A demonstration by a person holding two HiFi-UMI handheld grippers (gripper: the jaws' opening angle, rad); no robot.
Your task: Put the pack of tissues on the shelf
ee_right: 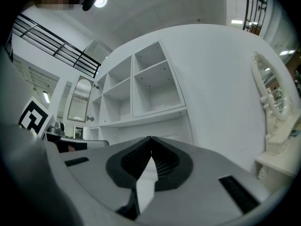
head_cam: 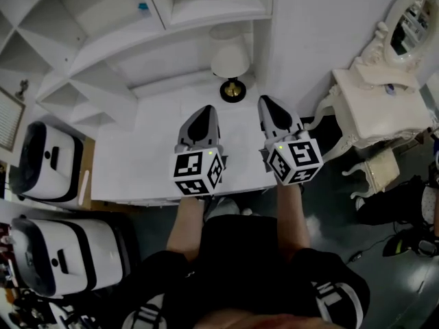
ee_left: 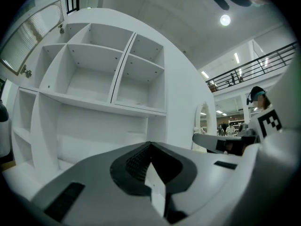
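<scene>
- Against the back wall, saw a white shelf unit (head_cam: 103, 53) of open compartments, rising above the table.
- Below it, found a white table (head_cam: 137, 156), stretched out under both grippers.
- Off to the right, noted a cream dressing table (head_cam: 381, 108) with an oval mirror (head_cam: 410, 19).
- Over the table, held the left gripper (head_cam: 206, 110) and the right gripper (head_cam: 266, 101) side by side, apart, pointed toward the shelves; had each pair of jaws closed tip to tip, with nothing gripped.
- Just beyond the grippers, saw a white-shaded lamp (head_cam: 230, 60) on the table.
- Could not make out the pack of tissues in any view.
</scene>
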